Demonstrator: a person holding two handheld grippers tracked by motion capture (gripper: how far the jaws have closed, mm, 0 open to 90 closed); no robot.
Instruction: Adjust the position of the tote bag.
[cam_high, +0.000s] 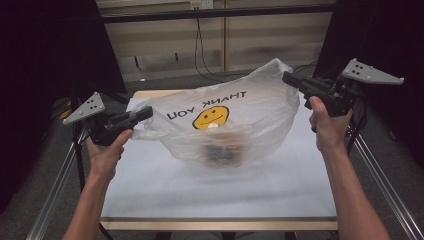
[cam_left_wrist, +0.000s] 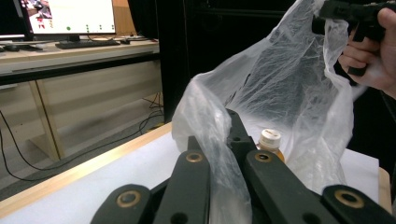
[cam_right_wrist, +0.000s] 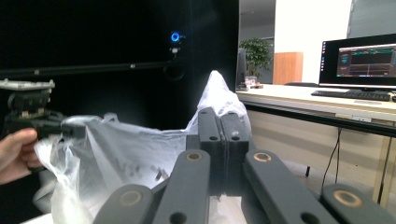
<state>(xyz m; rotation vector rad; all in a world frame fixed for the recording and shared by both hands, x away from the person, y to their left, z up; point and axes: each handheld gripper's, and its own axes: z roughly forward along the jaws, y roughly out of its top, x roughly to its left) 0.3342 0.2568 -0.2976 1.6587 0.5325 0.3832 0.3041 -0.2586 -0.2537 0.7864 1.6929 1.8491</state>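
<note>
While my forearms come in from the bottom edge of the high view, my left gripper (cam_high: 145, 113) at centre-left is clamped tight on one handle of the plastic bag (cam_high: 250, 107). My right gripper (cam_high: 289, 79), upper right, is pinched on the other handle, w/ film bunched betw. its closed jaws in the right gripper view. Bag hangs stretched betw. both at mid-frame, above the white table (cam_high: 280, 185), smiley & "THANK YOU" print facing up. Inside, low centre, sit blurred dark items; left gripper view shows a bottle (cam_left_wrist: 270, 142) w/ pale cap in there.
</note>
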